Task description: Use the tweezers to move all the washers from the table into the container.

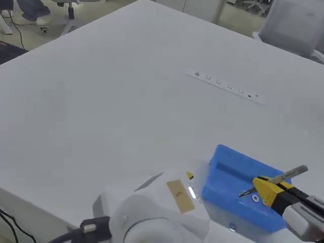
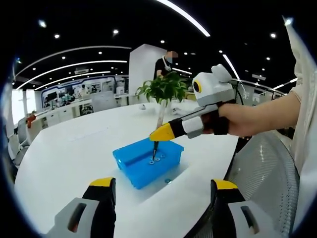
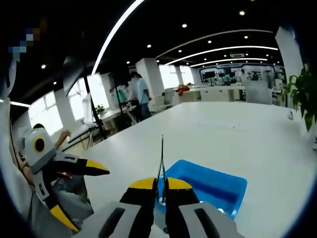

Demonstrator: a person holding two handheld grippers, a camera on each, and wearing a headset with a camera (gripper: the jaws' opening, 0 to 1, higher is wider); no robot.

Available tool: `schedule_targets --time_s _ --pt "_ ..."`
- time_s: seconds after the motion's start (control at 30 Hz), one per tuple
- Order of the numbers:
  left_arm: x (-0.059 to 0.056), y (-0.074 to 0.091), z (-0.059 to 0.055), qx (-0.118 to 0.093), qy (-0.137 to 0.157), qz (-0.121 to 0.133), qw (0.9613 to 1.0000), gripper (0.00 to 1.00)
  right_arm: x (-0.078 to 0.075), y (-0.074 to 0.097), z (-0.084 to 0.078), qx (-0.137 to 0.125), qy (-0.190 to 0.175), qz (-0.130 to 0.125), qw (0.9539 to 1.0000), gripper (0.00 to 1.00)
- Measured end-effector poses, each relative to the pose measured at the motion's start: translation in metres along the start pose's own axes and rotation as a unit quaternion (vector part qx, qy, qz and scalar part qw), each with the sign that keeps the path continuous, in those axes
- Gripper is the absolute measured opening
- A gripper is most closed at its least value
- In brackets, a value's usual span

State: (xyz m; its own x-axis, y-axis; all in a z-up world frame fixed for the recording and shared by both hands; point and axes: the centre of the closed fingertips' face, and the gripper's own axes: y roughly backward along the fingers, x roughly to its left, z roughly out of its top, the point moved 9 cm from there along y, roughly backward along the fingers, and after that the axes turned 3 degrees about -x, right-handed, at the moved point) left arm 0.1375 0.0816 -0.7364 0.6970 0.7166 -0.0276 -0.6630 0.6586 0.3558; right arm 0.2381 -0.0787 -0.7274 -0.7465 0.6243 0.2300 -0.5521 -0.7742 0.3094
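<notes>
A blue container stands near the table's front edge and holds a few washers. My right gripper is shut on the metal tweezers. The tweezers point down into the container, with their tip just above the washers. One washer lies on the table just outside the container's near wall. My left gripper hovers open in front of the container with nothing between its jaws. In the right gripper view the tweezers stick out from the shut jaws above the container.
A flush power strip is set into the white table farther back. Office chairs stand past the far edge. A potted plant stands behind the container, and a person stands beyond it.
</notes>
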Motion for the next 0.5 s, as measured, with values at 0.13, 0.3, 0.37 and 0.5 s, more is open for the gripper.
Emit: schedule_targets --time_s 0.13,0.3,0.37,0.5 --pt "0.0 -0.001 0.0 0.001 0.001 -0.005 1.0 0.8 -0.008 -0.008 0.002 0.006 0.001 -0.006 1.0 0.03" --pt "0.0 0.0 -0.001 0.002 0.002 -0.003 1.0 0.8 -0.021 -0.019 -0.001 0.025 0.008 -0.008 0.9996 0.03" --pt "0.0 0.0 -0.001 0.002 0.002 -0.001 1.0 0.8 -0.025 -0.021 -0.002 0.028 0.005 -0.011 0.9995 0.03" --pt "0.0 0.0 -0.001 0.004 0.001 0.0 1.0 0.8 -0.035 -0.029 -0.007 0.041 0.002 -0.015 0.999 0.03"
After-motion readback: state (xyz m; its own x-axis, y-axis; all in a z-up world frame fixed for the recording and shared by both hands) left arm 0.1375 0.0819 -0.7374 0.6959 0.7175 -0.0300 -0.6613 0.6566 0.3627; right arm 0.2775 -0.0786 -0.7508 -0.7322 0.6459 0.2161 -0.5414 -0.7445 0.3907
